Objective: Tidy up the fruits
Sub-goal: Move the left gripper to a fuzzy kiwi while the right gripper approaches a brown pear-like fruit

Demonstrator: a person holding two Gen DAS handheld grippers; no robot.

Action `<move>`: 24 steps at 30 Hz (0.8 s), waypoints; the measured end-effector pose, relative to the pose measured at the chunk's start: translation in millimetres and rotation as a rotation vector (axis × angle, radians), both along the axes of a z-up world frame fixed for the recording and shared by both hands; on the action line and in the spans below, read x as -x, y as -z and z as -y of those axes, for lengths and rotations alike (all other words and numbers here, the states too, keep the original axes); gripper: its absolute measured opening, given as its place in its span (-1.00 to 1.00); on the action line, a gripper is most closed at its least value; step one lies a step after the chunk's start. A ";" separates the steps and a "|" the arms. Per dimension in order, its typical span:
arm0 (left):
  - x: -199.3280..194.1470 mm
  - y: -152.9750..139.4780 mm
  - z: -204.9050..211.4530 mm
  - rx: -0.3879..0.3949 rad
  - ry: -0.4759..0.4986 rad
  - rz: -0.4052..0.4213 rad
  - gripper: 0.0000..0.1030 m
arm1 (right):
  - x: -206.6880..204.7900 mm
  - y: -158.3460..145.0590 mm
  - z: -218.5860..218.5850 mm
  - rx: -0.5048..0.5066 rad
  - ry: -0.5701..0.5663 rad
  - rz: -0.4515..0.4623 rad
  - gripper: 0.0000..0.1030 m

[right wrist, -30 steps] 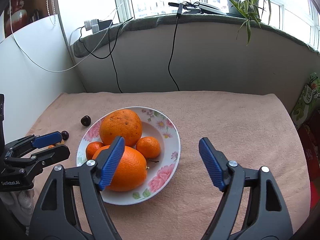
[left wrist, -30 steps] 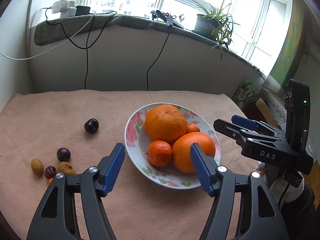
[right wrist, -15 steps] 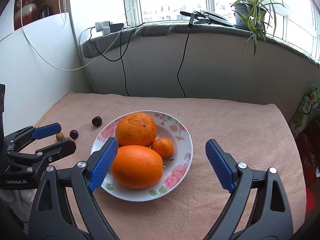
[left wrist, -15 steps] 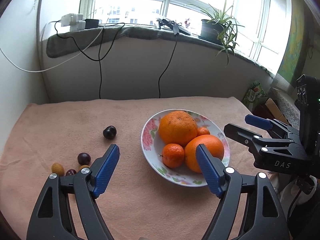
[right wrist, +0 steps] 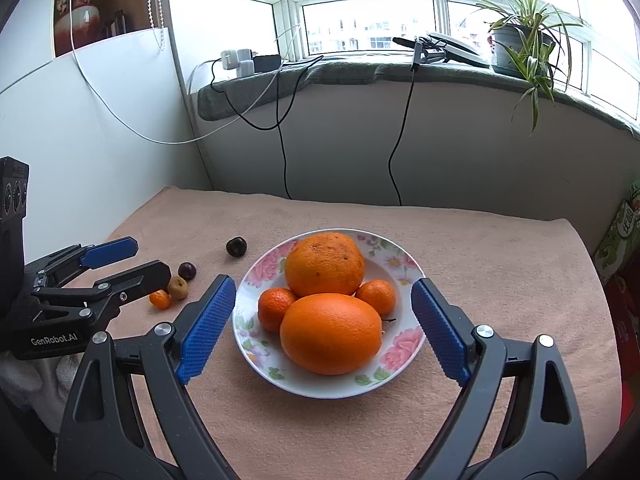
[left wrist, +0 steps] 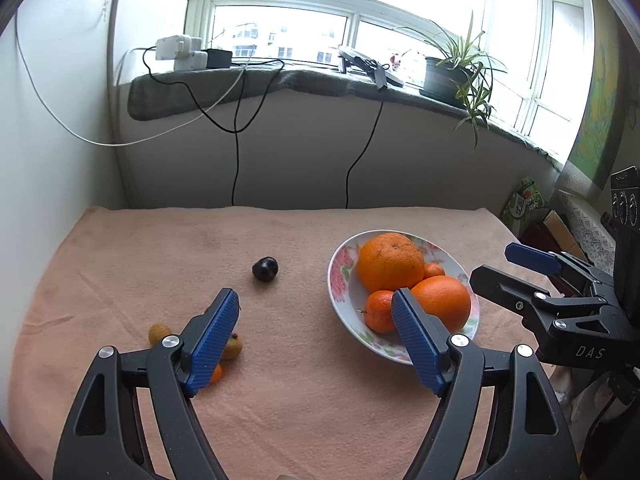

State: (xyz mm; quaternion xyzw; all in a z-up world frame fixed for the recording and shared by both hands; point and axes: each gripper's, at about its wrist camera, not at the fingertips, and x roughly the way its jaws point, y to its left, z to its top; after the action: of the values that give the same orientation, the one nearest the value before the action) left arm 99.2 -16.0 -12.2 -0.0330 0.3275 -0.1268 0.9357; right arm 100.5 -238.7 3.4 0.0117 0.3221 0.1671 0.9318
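The left tongs (left wrist: 316, 320) stand apart, empty, low in the frame over the pink cloth (left wrist: 160, 264). The right tongs (right wrist: 324, 308) are also apart, empty, framing the flowered plate (right wrist: 400, 256) at centre. On it lie two big oranges (right wrist: 330, 334) and two small ones (right wrist: 276, 308). Left of the plate, on the cloth, sit a dark plum (right wrist: 236, 246) and a cluster of small fruits (right wrist: 178, 286).

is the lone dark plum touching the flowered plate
Apart. In the left wrist view the dark plum lies on the peach cloth with bare cloth between it and the plate's rim; the right wrist view shows that gap too.
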 end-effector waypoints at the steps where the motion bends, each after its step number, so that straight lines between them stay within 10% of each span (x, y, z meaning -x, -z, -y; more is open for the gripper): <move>1: 0.6 -0.5 -2.0 0.001 -0.003 0.002 0.53 | 0.9 -0.6 -2.7 -0.001 -0.006 0.001 0.78; 24: 6.2 13.4 -93.1 0.063 -0.162 -0.037 0.53 | 12.8 6.6 -71.2 -0.018 -0.184 -0.022 0.78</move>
State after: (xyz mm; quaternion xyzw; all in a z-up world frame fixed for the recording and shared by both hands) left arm 93.0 77.1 -25.5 -0.0909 0.3367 -0.0605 0.9353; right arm 87.7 -167.5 -3.2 -0.0078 0.3307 0.2546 0.9087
